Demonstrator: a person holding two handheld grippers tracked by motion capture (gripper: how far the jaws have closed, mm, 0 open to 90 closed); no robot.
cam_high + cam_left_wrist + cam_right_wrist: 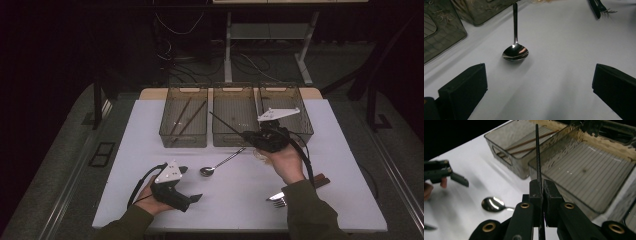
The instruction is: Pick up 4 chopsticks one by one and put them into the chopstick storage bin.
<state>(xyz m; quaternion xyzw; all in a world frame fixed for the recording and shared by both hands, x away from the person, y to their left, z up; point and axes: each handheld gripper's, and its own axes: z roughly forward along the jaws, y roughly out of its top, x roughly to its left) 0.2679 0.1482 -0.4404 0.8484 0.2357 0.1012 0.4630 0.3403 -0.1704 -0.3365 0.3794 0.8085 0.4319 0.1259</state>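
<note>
High view: a white desk (150, 165) under dim light, three clear bins lined along its far edge, a person's two forearms entering from the near side.
Left claw (191, 184): resting low on the desk's near left, jaws spread wide with nothing between them; in the left gripper view they frame bare desk short of the spoon.
Left bin (170, 132): holds two brown chopsticks (186, 119) lying lengthwise.
Spoon (220, 163): flat on the desk between the two hands, bowl toward the left claw, handle pointing at the bins.
Black chopstick (226, 124): clamped in the right claw, raised, its free end slanting over the middle bin (220, 137).
Right claw (246, 135): jaws pressed together on the chopstick, held just at the near wall of the middle bin.
Right bin (304, 120): partly behind the right claw's grey plate.
Fork (279, 201): on the near desk beside the right sleeve.
</note>
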